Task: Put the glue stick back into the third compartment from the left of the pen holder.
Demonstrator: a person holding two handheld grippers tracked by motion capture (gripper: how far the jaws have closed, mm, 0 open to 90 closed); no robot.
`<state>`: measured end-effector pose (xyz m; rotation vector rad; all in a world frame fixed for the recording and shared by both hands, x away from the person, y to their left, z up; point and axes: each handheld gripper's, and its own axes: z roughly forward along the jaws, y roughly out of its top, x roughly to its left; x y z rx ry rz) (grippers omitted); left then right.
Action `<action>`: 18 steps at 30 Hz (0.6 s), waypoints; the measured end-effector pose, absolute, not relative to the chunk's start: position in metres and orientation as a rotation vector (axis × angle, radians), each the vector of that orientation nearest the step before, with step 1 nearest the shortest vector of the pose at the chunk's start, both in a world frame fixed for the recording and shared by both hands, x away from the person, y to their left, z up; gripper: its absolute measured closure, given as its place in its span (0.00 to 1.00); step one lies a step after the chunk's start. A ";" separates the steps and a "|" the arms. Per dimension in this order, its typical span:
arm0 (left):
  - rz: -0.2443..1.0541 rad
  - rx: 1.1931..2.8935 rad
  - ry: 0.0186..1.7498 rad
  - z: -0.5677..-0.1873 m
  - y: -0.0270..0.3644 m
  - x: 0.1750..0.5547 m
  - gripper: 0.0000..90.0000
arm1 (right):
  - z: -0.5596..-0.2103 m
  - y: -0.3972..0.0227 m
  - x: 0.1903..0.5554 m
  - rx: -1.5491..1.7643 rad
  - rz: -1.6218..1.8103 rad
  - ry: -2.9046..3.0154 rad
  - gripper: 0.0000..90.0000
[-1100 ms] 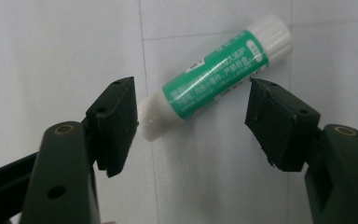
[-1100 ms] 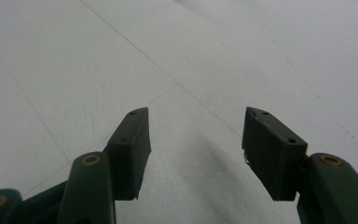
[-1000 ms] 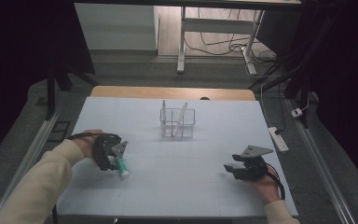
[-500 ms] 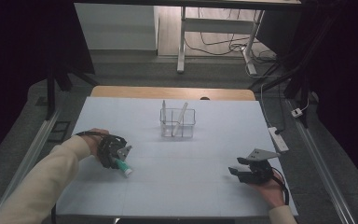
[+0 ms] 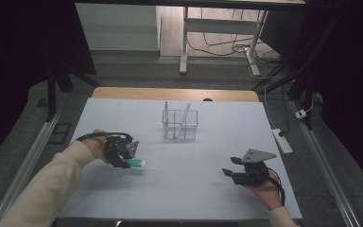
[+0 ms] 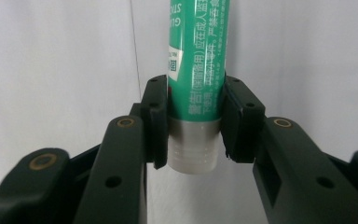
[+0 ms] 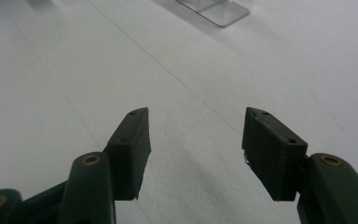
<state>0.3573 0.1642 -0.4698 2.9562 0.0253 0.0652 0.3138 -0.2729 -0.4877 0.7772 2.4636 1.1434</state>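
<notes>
The left gripper (image 6: 193,128) has just been closing, and its 2 pads now press either side of the green toothpaste tube (image 6: 198,70), near the cap end: in the left gripper view the silver collar and white cap sit right between the pads, w/ the green printed body running out to 12 o'clock. A sec ago, in the high view, the jaws stood wider around the tube as it lay on the white table (image 5: 189,189); now they've pinched in. Judged from that, the grasp is made and the lift is the next step.

In the high view the left gripper (image 5: 123,152) sits at approx 9 o'clock from the table's middle, the tube (image 5: 136,163) poking out toward 4 o'clock from the jaws, close to the tabletop; whether it has left the surface can't be told. The clear organizer box (image 5: 180,125) stands at 12 o'clock from the table's middle, well apart from the tube, w/ 2 pale sticks leaning in it; likely the drop-off spot, tho that's a guess.

The right gripper (image 7: 193,149) has jaws apart, nothing between them, just bare table. In the high view it (image 5: 236,173) waits at approx 4 o'clock, jaws pointing toward 9 o'clock, away from both tube and box. It has shifted a bit since 1 sec ago, w/o touching anything.
</notes>
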 end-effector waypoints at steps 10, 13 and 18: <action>0.071 2.792 0.347 -0.452 0.137 0.345 0.73 | -0.484 -0.258 0.313 0.712 1.175 2.474 0.45; 0.079 2.780 0.375 -0.453 0.126 0.339 0.73 | -0.482 -0.254 0.314 0.696 1.176 2.477 0.45; 0.056 2.735 0.450 -0.458 0.111 0.334 0.73 | -0.479 -0.245 0.315 0.662 1.187 2.489 0.45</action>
